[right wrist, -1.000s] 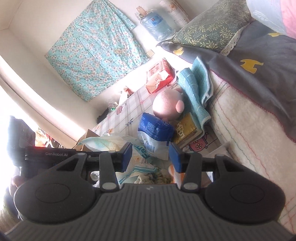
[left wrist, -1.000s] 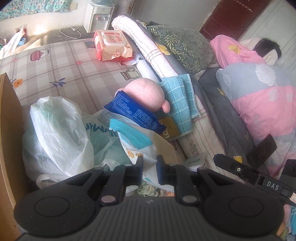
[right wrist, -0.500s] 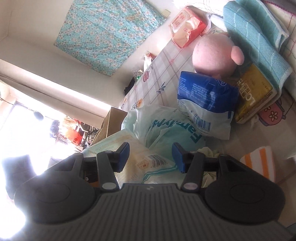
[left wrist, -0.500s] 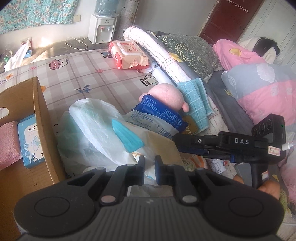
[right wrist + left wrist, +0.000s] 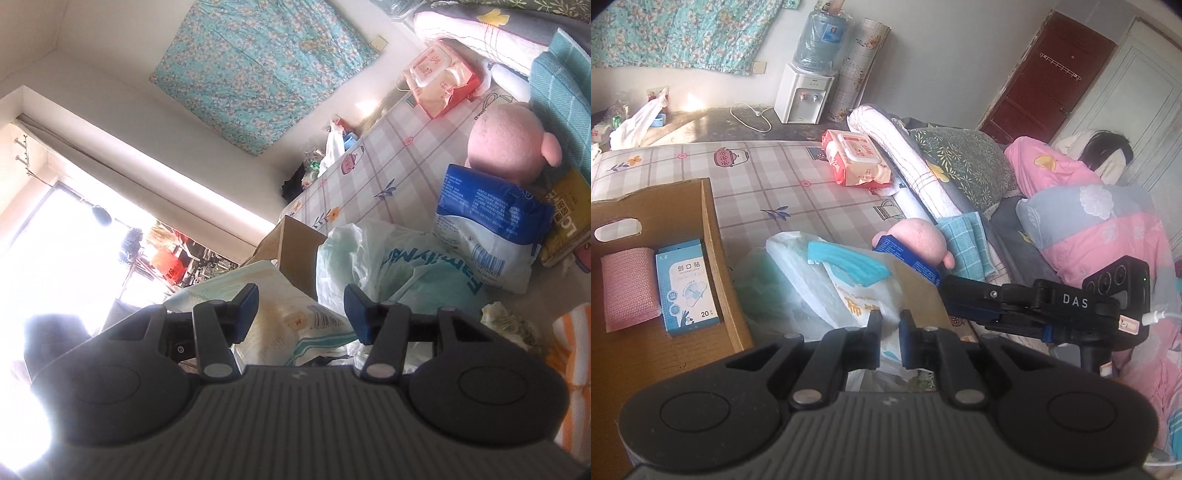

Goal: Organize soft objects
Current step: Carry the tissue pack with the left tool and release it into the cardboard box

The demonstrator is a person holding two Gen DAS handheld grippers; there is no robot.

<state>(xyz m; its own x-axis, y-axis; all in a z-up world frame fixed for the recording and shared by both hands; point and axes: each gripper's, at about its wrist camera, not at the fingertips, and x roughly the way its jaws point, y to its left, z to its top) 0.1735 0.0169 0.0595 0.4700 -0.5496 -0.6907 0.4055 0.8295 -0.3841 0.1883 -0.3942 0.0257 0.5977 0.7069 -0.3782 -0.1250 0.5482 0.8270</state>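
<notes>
you have the left gripper (image 5: pixel 888 334) pinched tight on the near edge of a soft plastic pack (image 5: pixel 857 295): white film, yellow characters on its face, a teal band across its far end. from the right wrist the same pack shows a cream face with a barcode and teal stripes. it hangs over the heap of white plastic bags (image 5: pixel 786 280) on the checked mat (image 5: pixel 757 184), just right of the cardboard box (image 5: pixel 713 258).

your right gripper (image 5: pixel 301 310) is spread with nothing between its pads; its jaws have just been opening.

against a second ago, the pack stands higher above the bags. the box has come fully into the left wrist view, with a pink cloth (image 5: pixel 628 288) and a small blue carton (image 5: pixel 687 288) lying side by side inside it. your right gripper now reaches in from the right, its tips near the pack's right side; whether they touch it you cannot tell.

the pack's long axis runs near to far, leaning a little left, teal end pointing away from you. the pink plush (image 5: pixel 919 240) lies beyond it.
</notes>
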